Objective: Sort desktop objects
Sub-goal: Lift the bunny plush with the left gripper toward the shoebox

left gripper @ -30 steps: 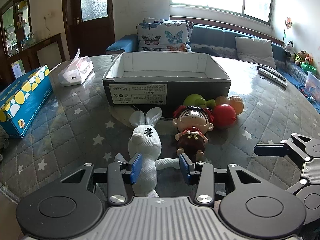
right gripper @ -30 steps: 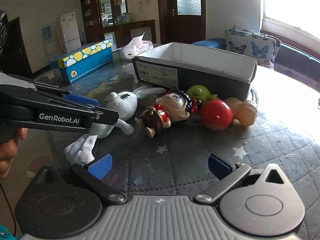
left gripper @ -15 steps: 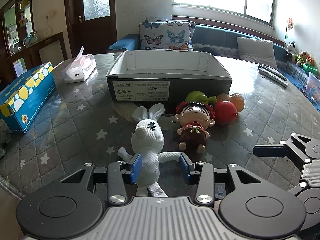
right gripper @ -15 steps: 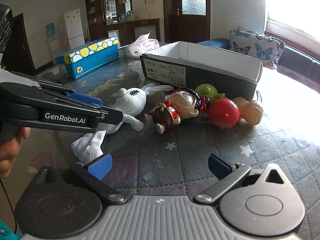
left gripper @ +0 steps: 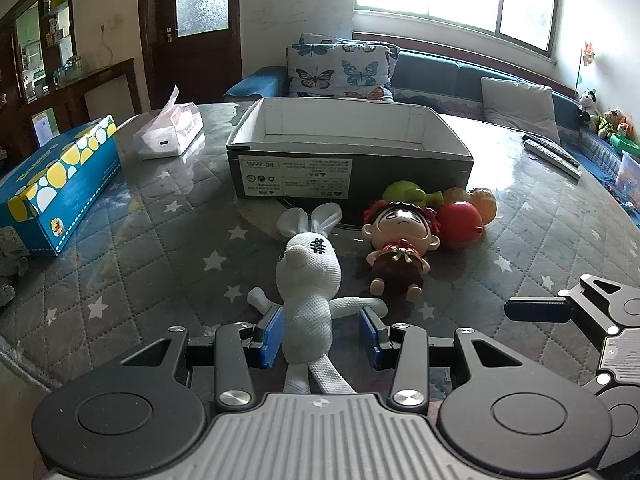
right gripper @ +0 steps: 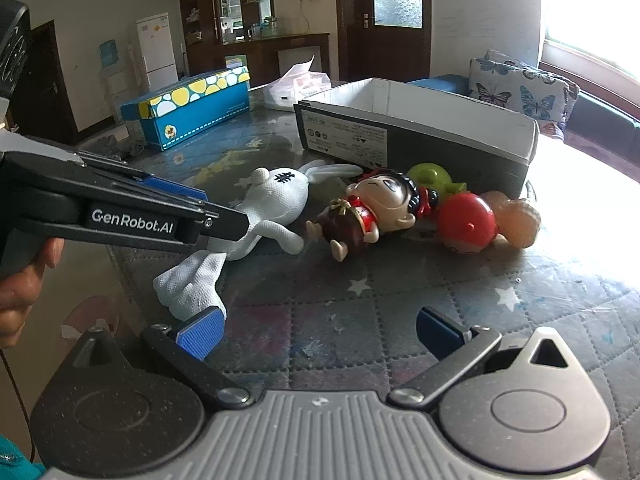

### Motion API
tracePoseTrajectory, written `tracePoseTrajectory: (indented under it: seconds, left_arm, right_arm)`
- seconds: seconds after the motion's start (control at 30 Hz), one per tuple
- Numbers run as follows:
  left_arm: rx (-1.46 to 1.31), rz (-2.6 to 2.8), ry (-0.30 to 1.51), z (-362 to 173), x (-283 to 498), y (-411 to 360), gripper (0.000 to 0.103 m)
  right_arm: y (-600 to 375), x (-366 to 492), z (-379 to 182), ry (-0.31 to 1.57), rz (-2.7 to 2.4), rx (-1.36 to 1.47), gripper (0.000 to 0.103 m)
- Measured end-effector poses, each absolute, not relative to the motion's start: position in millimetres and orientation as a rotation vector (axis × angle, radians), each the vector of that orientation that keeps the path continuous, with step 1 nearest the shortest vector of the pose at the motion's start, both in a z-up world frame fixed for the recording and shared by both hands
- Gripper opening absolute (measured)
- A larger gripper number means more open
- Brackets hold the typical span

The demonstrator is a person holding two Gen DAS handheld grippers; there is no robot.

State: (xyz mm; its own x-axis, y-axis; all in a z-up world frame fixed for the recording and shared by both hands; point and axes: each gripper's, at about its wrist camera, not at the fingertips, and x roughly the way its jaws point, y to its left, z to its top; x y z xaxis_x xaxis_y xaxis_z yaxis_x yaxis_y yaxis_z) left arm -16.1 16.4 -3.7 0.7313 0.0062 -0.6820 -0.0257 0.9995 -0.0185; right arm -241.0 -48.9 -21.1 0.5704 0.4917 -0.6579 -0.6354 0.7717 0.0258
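Note:
A white knitted rabbit (left gripper: 310, 280) lies on the table, head toward the open cardboard box (left gripper: 348, 148). My left gripper (left gripper: 322, 334) is open with its blue pads either side of the rabbit's body, not touching. It also shows in the right wrist view (right gripper: 192, 212), over the rabbit (right gripper: 276, 200). A big-headed doll (left gripper: 400, 236) lies to the right, with a red ball (left gripper: 460, 222), a green toy (left gripper: 402, 192) and an orange toy (left gripper: 482, 202) by the box. My right gripper (right gripper: 320, 330) is open and empty above bare table, near the front.
A blue tissue box with yellow dots (left gripper: 52, 180) lies at the left. A white tissue pack (left gripper: 170, 132) sits behind it. Remote controls (left gripper: 552, 154) lie at the far right. The table edge (left gripper: 24, 356) runs close on the left front.
My left gripper has drawn back along the rabbit, from its chest to its lower body. The box and toys look farther off. The right gripper has kept its place, open.

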Motion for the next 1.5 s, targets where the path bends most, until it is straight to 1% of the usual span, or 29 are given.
tracePoseTrajectory:
  seconds: [0.13,0.23,0.53,0.87,0.9,0.97,1.1,1.13,1.33,1.4,1.5]
  left_arm:
    - [-0.036,0.023,0.752,-3.8,-15.4,20.9,0.044]
    - [-0.047,0.027,0.752,-3.2,-15.2,25.3,0.044]
    - [-0.08,0.02,0.757,1.0,-11.5,38.6,0.044]
    - [-0.112,-0.022,0.835,-13.4,0.5,42.8,0.044]
    - [-0.115,-0.025,0.843,-15.3,2.2,42.9,0.043]
    - [-0.119,-0.031,0.863,-20.3,5.9,43.6,0.038]
    - [-0.129,-0.059,0.874,-25.4,9.0,48.5,0.03]
    - [-0.122,-0.065,0.87,-24.5,9.1,49.7,0.029]
    - [0.05,-0.08,0.843,-20.4,10.4,51.5,0.027]
    - [0.09,-0.1,0.844,-22.1,9.9,53.6,0.027]
    - [0.119,-0.122,0.847,-25.1,9.6,58.0,0.031]
  right_arm:
    - [-43.3,-262.6,-22.0,0.702,0.671,-0.227,0.103]
    - [-44.6,-241.1,-22.0,0.704,0.679,-0.229,0.103]
    - [-30.0,-221.0,-21.2,0.709,0.727,-0.231,0.103]
    - [-4.6,-234.2,-15.5,0.723,0.74,-0.237,0.102]
    - [-8.5,-231.8,-17.0,0.726,0.738,-0.235,0.102]
    - [-8.5,-229.7,-17.5,0.733,0.732,-0.229,0.102]
    - [-13.0,-224.1,-20.7,0.748,0.728,-0.216,0.098]
    - [-18.5,-215.8,-20.6,0.75,0.728,-0.214,0.098]
    - [-0.3,-246.6,-14.7,0.746,0.729,-0.213,0.096]
    - [-2.6,-243.4,-13.5,0.746,0.729,-0.207,0.096]
    - [8.2,-249.1,-7.4,0.746,0.734,-0.199,0.095]
